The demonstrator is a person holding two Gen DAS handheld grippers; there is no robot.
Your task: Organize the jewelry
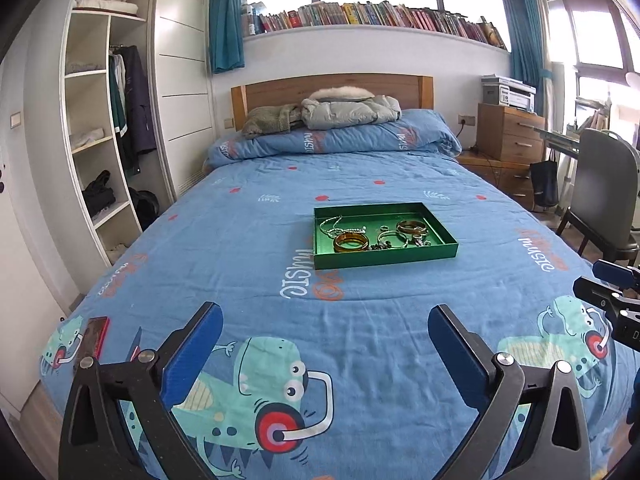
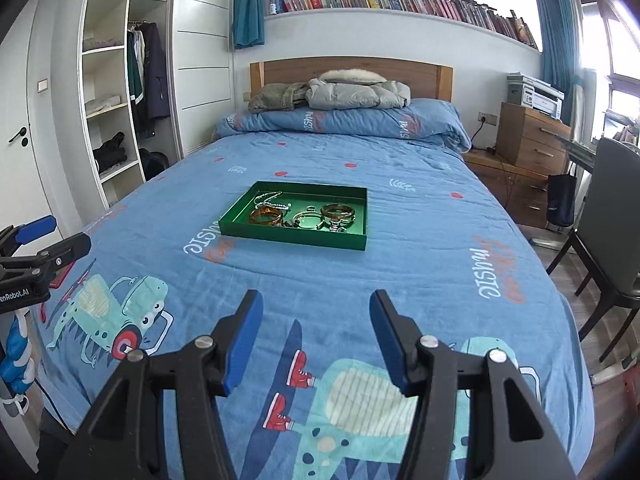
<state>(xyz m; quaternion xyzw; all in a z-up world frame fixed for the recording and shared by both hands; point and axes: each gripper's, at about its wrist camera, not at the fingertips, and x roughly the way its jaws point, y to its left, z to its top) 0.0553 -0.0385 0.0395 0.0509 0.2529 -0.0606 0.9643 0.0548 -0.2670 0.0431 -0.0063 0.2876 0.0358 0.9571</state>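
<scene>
Approach step, judging by distance: tray (image 1: pixel 326 258) of bangles (image 1: pixel 351 242) well ahead on bed (image 1: pixel 240 240). Left gripper (image 1: pixel 325 326) spread wide, empty; right gripper (image 2: pixel 316 312) apart, empty. Next: reach in.

Both grippers (image 1: pixel 325 334) (image 2: pixel 316 316) empty, jaws apart.

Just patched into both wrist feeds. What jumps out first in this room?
A green tray sits mid-bed on the blue dinosaur-print bedspread, holding amber bangles, silver rings and a chain. Both the left gripper and the right gripper hang over the foot of the bed with jaws open and empty. A long row of books lines the window ledge above the headboard.
</scene>
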